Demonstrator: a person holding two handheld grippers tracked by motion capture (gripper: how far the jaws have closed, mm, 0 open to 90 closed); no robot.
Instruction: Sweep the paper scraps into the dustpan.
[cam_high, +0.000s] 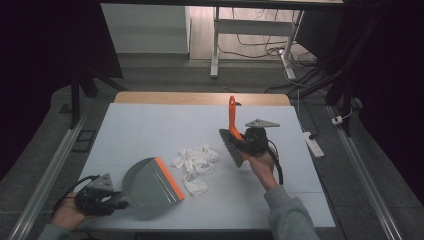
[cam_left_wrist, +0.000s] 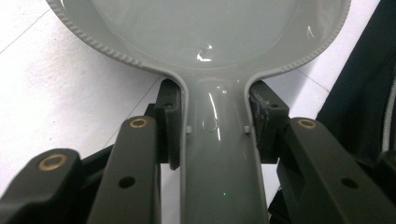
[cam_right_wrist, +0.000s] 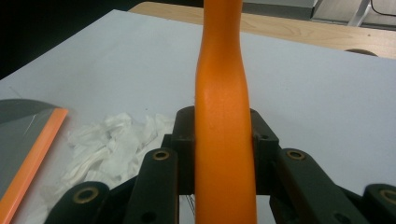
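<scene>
A grey dustpan (cam_high: 149, 183) with an orange lip lies on the white table at the front left. My left gripper (cam_high: 116, 199) is shut on its handle (cam_left_wrist: 219, 154), a pad pressing on either side. Crumpled white paper (cam_high: 196, 162) is heaped just right of the lip, also seen as white scraps (cam_right_wrist: 109, 144) in the right gripper view. My right gripper (cam_high: 246, 141) is shut on the orange handle (cam_right_wrist: 223, 126) of a hand brush (cam_high: 232, 137). The brush is held above the table right of the paper, handle pointing away, dark bristles toward the paper.
The white table top (cam_high: 150, 125) has a wooden strip (cam_high: 200, 98) along its far edge. A white power strip (cam_high: 315, 145) and cables lie on the floor to the right. A desk frame (cam_high: 216, 45) stands beyond the table.
</scene>
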